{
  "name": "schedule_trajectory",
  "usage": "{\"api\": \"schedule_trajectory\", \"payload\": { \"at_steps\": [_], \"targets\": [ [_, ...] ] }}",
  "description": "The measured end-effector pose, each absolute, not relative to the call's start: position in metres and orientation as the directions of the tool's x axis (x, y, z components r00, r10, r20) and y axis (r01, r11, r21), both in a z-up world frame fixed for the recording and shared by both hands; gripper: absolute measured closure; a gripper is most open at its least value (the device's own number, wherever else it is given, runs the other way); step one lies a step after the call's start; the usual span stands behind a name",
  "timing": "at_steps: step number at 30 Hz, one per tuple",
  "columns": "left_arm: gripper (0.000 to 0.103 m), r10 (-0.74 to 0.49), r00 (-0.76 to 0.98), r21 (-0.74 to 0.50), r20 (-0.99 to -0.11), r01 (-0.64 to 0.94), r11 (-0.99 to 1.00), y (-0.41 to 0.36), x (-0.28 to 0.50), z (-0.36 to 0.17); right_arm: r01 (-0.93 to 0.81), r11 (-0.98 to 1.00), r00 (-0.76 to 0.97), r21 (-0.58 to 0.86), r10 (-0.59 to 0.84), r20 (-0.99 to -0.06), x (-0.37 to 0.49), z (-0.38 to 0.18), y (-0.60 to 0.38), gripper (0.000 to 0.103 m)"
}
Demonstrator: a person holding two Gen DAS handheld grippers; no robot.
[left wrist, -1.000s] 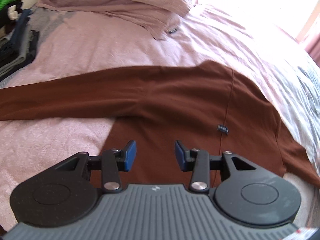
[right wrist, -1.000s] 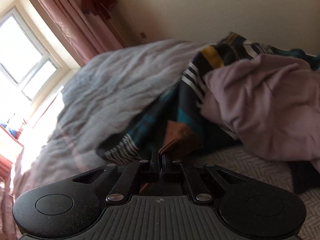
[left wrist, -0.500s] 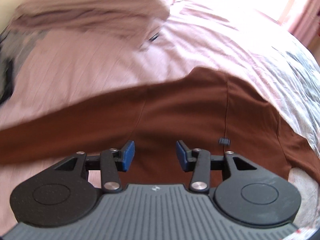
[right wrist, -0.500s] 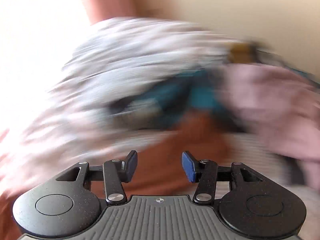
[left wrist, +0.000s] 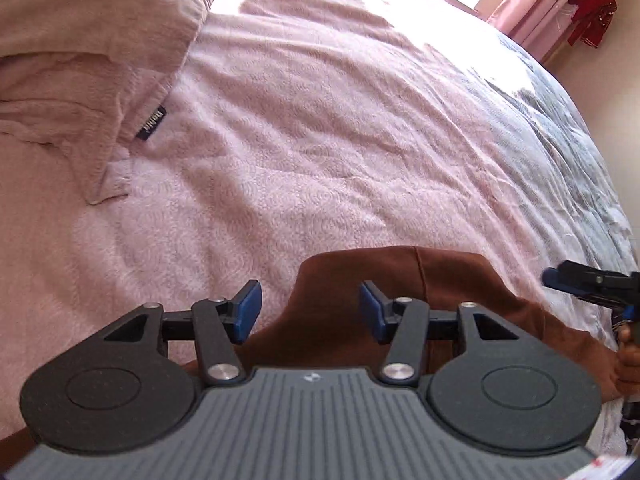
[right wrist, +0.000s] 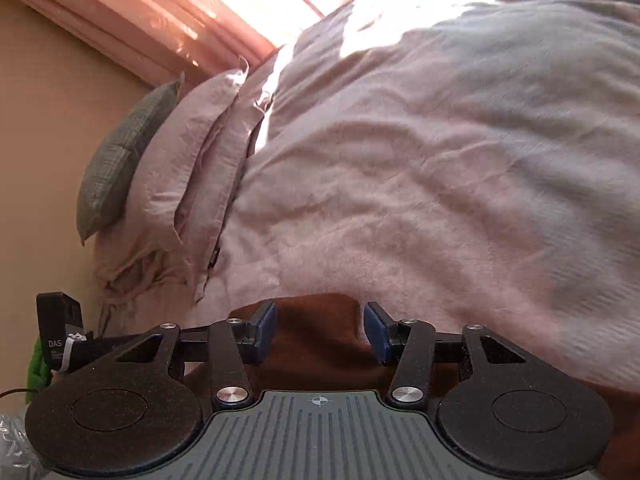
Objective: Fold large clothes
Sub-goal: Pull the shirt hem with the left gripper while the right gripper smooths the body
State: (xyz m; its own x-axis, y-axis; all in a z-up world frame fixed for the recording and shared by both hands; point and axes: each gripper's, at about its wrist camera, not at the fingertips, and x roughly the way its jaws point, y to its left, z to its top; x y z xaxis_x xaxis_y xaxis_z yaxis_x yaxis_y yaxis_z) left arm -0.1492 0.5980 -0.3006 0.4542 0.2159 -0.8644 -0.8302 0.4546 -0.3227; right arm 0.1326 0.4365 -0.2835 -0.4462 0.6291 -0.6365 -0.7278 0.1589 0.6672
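Hovering both grippers, left gripper [left wrist: 310,312] and right gripper [right wrist: 320,332], jaws apart, you are lining up on the brown garment [left wrist: 400,276]; next, pinch its edge.

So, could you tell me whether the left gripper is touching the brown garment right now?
Cannot tell. In the left wrist view the left gripper is open with the brown garment showing between its blue pads, but neither contact nor a gap is plain.

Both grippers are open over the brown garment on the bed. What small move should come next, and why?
Probably lower both grippers and close them on the near fold. The left gripper and right gripper each stand open with the brown garment showing between the fingers, and neither holds cloth yet. The pink bedspread beyond offers room to carry the fold forward.
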Motion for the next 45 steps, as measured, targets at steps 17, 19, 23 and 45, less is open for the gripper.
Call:
{"api": "schedule_trajectory", "payload": {
  "at_steps": [17,19,23,45],
  "targets": [
    [0.092,0.597,0.313,-0.041,-0.739,-0.904,0.425,0.591,-0.156,-0.324,-0.919,0.299,0.024,0.258,0.694,-0.719,0.081,-0.301,0.445,0.053],
    [0.092,0.594,0.365,-0.161,-0.717,-0.916,0.368,0.585,-0.182,-0.306,-0.915,0.294,0.020,0.275,0.716,-0.697,0.080,-0.282,0.423,0.053],
    [0.087,0.523,0.477,-0.201,-0.707,-0.844,0.498,0.514,-0.201,-0.276,-0.963,0.203,0.001,0.177,0.659,-0.752,0.047,-0.259,0.368,0.053],
    [0.085,0.149,0.282,-0.113,-0.948,-0.735,0.669,0.156,-0.346,-0.268,-0.955,0.296,0.078,0.004,0.262,-0.962,-0.114,-0.279,0.025,0.052]
  ]
}}
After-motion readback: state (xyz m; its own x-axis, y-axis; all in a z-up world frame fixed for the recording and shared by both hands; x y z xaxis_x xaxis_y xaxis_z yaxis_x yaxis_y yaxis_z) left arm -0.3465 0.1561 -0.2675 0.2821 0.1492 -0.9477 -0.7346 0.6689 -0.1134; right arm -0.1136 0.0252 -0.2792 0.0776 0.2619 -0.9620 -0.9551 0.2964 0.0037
